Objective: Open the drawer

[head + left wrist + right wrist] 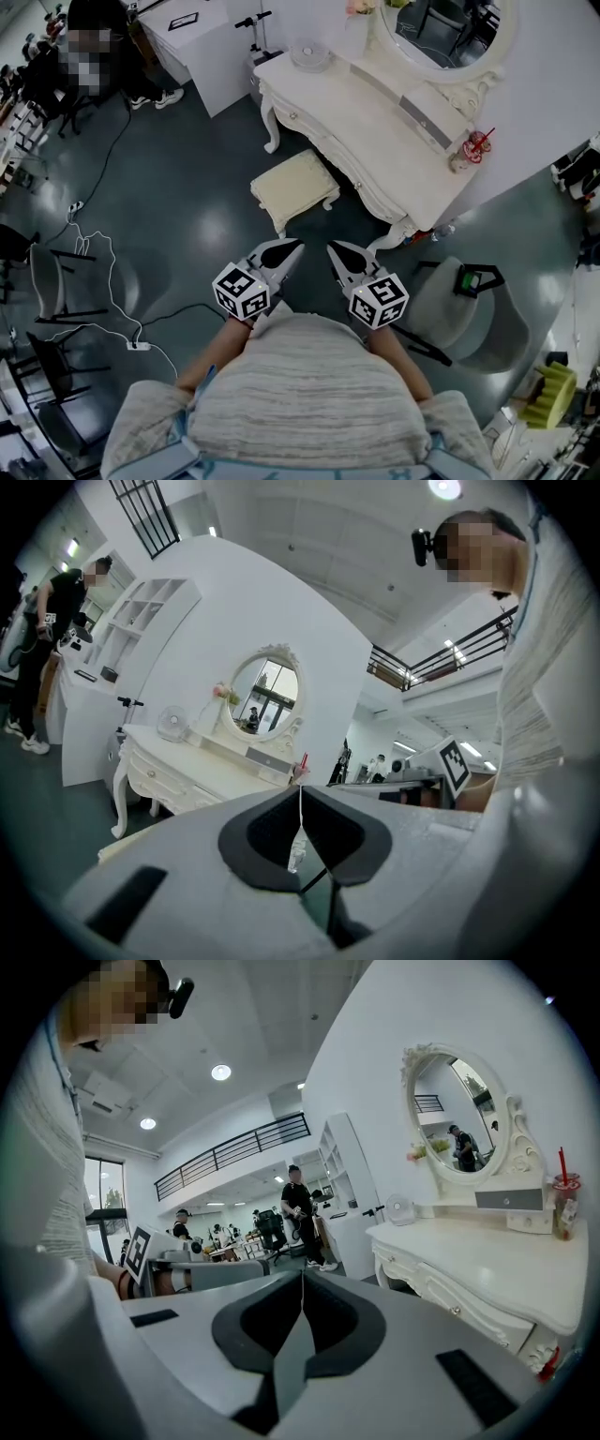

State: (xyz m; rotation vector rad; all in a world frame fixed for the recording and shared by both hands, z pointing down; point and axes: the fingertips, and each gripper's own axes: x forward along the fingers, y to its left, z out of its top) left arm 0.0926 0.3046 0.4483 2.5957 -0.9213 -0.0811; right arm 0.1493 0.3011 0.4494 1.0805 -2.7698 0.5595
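A white dressing table with an oval mirror stands ahead, at the upper right of the head view. Knobbed drawers run along its front, and a small grey drawer sits under the mirror. All of them look closed. My left gripper and right gripper are held side by side in front of my chest, well short of the table. Both are shut with nothing between the jaws. The table is at the left behind the left gripper and at the right beside the right gripper, where a drawer knob shows.
A cream padded stool stands between me and the table. A grey chair is at my right, dark chairs and floor cables at my left. A red cup and a small fan sit on the tabletop. People stand far back.
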